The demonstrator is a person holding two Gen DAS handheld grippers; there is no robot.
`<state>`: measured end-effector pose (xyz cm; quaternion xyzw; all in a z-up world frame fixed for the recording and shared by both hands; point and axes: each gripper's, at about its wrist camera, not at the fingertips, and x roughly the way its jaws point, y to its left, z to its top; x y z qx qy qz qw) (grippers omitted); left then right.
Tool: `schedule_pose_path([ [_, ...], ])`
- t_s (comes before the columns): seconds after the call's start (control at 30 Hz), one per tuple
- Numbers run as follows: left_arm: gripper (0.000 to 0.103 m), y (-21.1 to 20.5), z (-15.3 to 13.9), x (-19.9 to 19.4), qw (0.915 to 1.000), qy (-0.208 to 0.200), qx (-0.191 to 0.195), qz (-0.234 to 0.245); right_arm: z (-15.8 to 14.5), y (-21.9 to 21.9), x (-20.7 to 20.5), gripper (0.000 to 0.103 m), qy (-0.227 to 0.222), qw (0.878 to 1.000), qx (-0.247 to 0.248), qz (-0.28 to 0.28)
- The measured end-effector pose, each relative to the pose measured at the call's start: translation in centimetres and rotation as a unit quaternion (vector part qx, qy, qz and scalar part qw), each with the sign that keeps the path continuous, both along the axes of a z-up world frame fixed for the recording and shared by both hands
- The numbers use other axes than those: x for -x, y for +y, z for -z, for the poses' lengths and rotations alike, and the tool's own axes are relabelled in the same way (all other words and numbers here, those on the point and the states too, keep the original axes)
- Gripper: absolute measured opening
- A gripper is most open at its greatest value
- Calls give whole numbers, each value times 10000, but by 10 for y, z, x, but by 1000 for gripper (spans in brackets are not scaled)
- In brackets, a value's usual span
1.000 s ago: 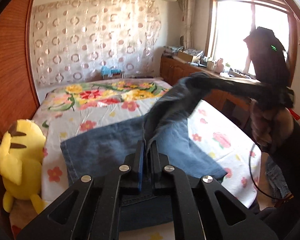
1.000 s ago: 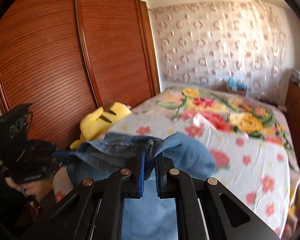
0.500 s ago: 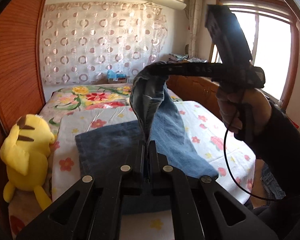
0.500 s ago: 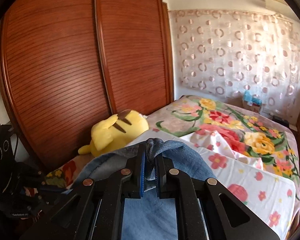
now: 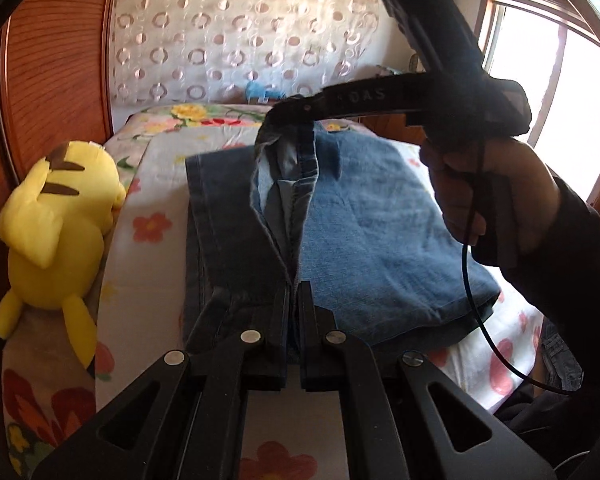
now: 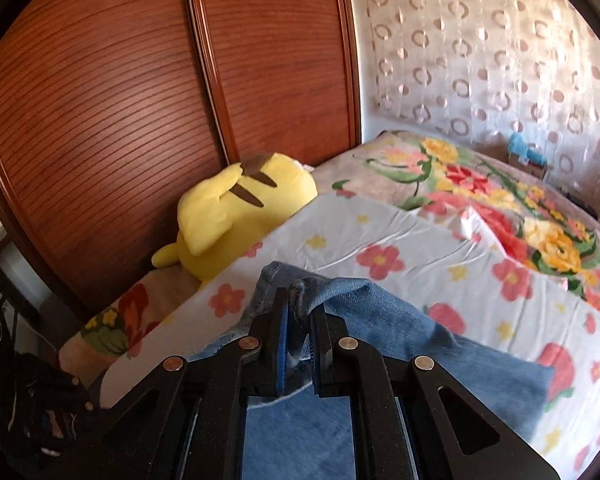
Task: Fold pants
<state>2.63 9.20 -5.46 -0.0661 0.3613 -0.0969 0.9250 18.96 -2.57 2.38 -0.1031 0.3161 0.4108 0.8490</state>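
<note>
pants [image 5: 372, 240] lie on the flowered bed [image 5: 148, 280] beside a yellow plush [image 5: 56, 232], their raised edge stretched between the left gripper [image 5: 294, 300] and right gripper [image 6: 300, 312], both pinching denim.

My right hand-held gripper [image 6: 298, 312] is clamped on a bunched denim edge of the pants [image 6: 380, 312]; the rest drapes below it onto the bed [image 6: 420, 240]; a yellow plush toy [image 6: 236, 216] lies ahead to its left, against the wooden wardrobe [image 6: 140, 100].
</note>
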Motion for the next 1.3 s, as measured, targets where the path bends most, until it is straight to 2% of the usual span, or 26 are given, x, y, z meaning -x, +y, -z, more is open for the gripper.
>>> schedule_pose_path([
  [0.07,5,0,4,-1,10000,56,25,-11,2,4,-5,8,54,10000,24,19],
  [0.17,5,1,7,-3,9999,154,21,-37,6,6,-7,21,196,9998,-48,64],
  [0.23,5,1,7,-4,9998,184,-6,-78,5,3,-7,43,263,9996,-104,35],
  [0.3,5,3,6,-4,9998,187,50,-102,1,0,-5,52,151,9998,-132,42],
  [0.5,25,5,5,-5,9994,202,-75,-265,-13,-33,7,52,-177,9994,-247,192],
  [0.57,44,8,3,-5,9993,145,-62,-329,-16,-49,13,53,-316,9989,-168,313],
  [0.73,45,6,-1,-8,9992,109,-95,-368,-22,-102,36,53,-612,9957,-39,701],
  [0.93,45,-7,-10,-12,9995,-45,-157,-274,-19,-159,76,53,-668,9925,35,1027],
  [1.1,45,-23,-16,-14,9988,-209,-296,-316,-12,-186,111,53,-622,9908,-33,1200],
  [1.3,45,-44,-19,-21,9988,-237,-414,-101,0,-196,139,53,-447,9901,-20,1330],
])
